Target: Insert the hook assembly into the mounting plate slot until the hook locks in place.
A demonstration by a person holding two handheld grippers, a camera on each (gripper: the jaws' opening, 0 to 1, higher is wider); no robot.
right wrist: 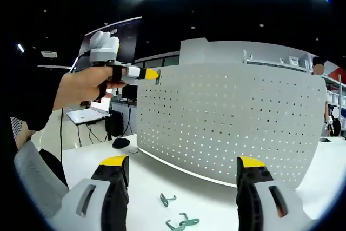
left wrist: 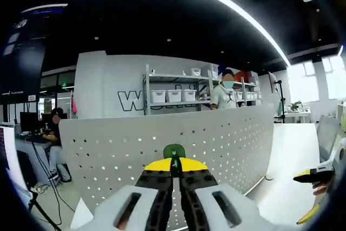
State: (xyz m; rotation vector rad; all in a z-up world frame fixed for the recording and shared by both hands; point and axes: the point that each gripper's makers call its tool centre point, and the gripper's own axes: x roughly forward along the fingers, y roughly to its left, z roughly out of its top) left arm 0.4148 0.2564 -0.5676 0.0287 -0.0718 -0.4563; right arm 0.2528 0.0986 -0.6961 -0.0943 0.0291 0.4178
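The white perforated mounting plate [left wrist: 216, 139] stands upright on the table, seen also in the right gripper view [right wrist: 232, 117]. My left gripper [left wrist: 174, 167] is shut on a small green hook [left wrist: 174, 151], held just in front of the plate's face. From the right gripper view, that left gripper [right wrist: 153, 74] sits at the plate's upper left edge, in a person's hand [right wrist: 81, 87], with the hook [right wrist: 157, 78] at its tip. My right gripper [right wrist: 182, 163] is open and holds nothing, low in front of the plate.
Three loose green hooks [right wrist: 167, 199] lie on the white table [right wrist: 146, 182] between the right jaws. The right gripper [left wrist: 314, 176] shows at the left gripper view's right edge. Shelves [left wrist: 173, 93] and a person [left wrist: 224, 93] stand behind the plate; a desk with a seated person [left wrist: 51, 133] is at left.
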